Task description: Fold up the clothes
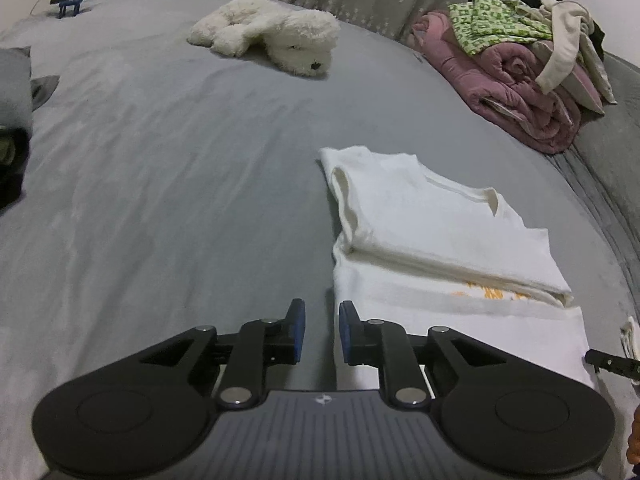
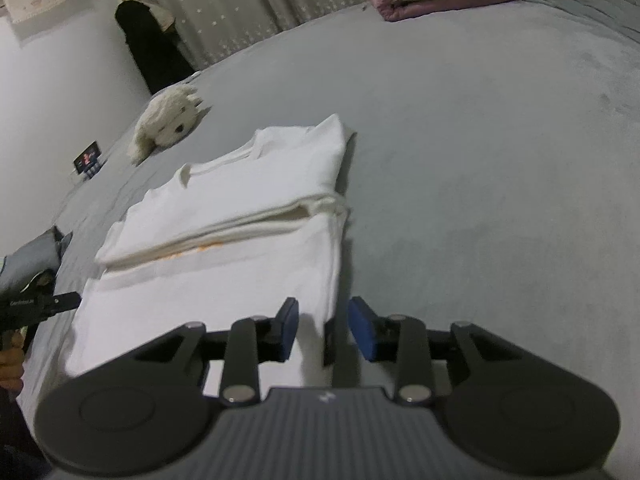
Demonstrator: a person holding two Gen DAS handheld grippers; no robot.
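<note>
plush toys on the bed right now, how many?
1. A white plush dog lies on the grey bedsheet beyond the folded white T-shirt. The clothes pile could hide more.

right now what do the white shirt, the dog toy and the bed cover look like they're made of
White shirt: likely cotton knit, matte, with a ribbed collar and soft rolled folds.
Dog toy: plush, probably synthetic pile, shaggy cream fur with a dark nose.
Bed cover: soft grey fabric, perhaps brushed or velvety, judging by the faint smear marks; the weave is too blurred to tell.
</note>
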